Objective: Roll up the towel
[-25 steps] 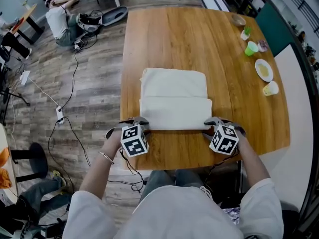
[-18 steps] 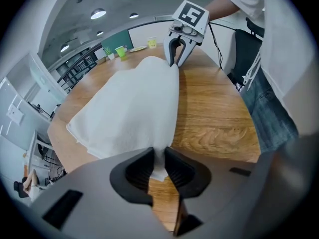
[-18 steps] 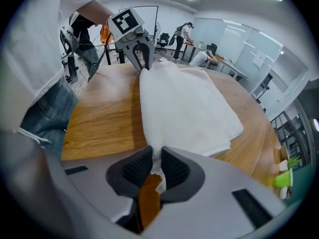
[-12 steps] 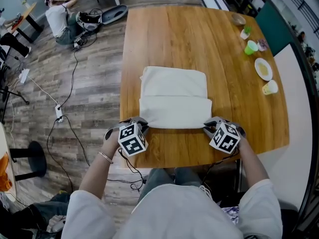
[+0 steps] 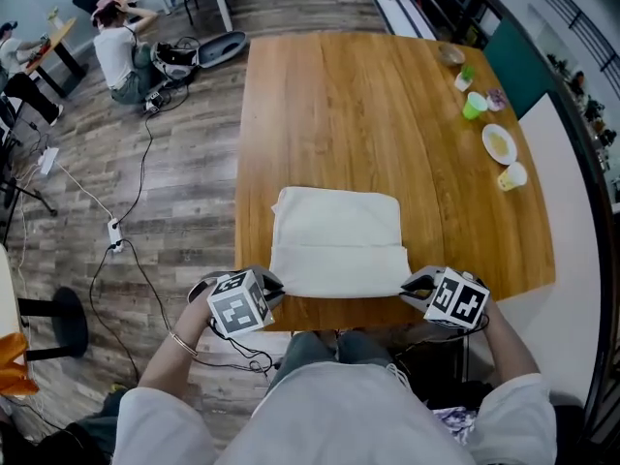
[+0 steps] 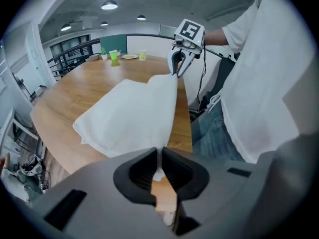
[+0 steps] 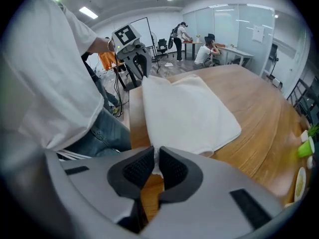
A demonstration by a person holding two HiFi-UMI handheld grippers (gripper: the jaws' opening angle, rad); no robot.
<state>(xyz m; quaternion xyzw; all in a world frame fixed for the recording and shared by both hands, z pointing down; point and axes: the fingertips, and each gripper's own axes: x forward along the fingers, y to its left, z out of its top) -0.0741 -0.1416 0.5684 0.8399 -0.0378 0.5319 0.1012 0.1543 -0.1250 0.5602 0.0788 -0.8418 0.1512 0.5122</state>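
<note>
Folded white cloth towel (image 5: 337,235), near edge of brown wooden counter (image 5: 339,95): fingers (image 6: 141,172) of left gripper (image 5: 269,285) and right gripper (image 5: 415,285) just closed on near corners, now lifted, rolling apparently about to begin.

The room is lit brightly and evenly by ceiling lamps (image 6: 109,5); shadows are kept soft. Strong fisheye bending and darkened corners are seen in both gripper views, where the nearest foreground is blurred.
</note>
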